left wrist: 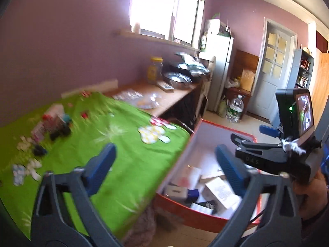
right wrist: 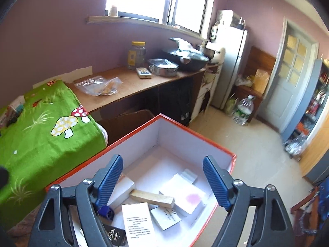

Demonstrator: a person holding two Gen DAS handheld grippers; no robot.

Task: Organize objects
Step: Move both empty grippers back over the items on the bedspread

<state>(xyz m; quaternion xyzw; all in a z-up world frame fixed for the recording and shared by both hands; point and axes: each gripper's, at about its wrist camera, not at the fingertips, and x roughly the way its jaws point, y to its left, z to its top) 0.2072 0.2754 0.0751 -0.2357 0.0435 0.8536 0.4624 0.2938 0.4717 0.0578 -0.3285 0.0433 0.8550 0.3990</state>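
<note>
Both the left gripper and right gripper hang empty, jaws apart, over the red box of packed items, so fetching the clutter left on the green cloth beside the box likely comes next.

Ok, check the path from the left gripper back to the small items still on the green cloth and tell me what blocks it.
Nothing visible blocks it. The left gripper is open and empty, over the edge where the green cloth meets the red box. The small items lie far left, with only bare cloth between. They are blurred.
</note>
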